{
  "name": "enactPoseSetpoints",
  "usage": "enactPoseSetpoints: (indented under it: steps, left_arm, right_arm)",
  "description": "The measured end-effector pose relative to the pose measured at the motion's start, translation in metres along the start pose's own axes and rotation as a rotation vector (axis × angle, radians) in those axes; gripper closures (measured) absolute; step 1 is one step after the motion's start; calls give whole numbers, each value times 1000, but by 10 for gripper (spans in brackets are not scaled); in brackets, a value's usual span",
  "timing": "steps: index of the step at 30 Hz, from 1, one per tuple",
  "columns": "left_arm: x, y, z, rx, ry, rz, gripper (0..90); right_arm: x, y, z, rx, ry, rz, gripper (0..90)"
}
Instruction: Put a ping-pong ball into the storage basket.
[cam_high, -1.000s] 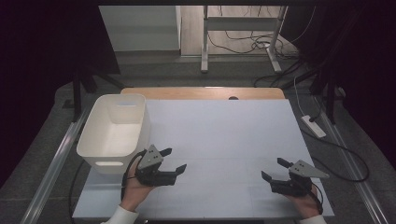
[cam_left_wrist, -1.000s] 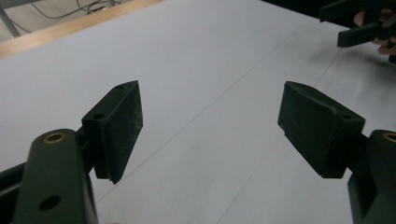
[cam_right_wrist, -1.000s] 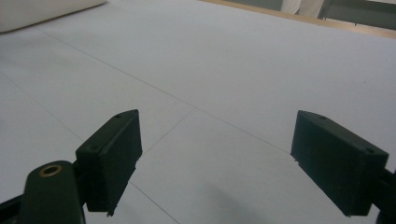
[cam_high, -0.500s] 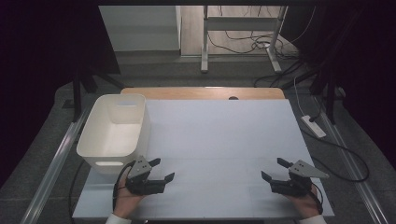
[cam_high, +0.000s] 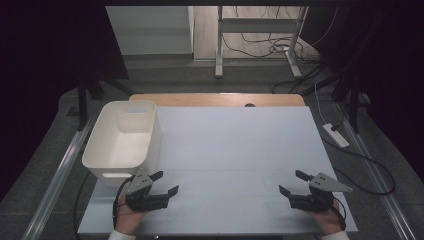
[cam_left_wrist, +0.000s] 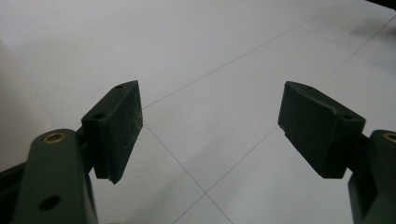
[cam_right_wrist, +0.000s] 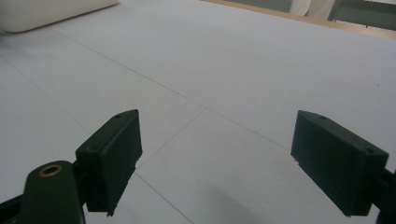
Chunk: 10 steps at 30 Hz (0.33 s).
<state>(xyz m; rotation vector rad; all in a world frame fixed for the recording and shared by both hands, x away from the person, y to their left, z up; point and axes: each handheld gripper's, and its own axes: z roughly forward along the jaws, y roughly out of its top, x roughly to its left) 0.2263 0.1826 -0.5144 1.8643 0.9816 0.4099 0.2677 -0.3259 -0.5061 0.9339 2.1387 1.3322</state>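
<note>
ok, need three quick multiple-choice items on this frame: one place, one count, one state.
1. Where is the white bin?
A. left edge of the table
B. right edge
C. table centre

2. How many hand-held grippers rest near the front edge of the white table?
A. one
B. two
C. three

3. The left hand-held gripper is:
A. shut on a cup
B. open, nothing between the jaws
C. inside the bin

Key: 1 A, the bin sits by the left rail. 2 B, the left one and the right hand-held gripper. 3 B, only bare table shows between the jaws.
</note>
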Motion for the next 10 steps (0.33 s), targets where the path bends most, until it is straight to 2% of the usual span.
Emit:
enactPoseSetpoints:
  steps: [10]
  left_arm:
    - [-2, 2, 3, 1, -4, 1, 226]
  right_arm:
    - [0, -1, 0, 2, 8, 0, 163]
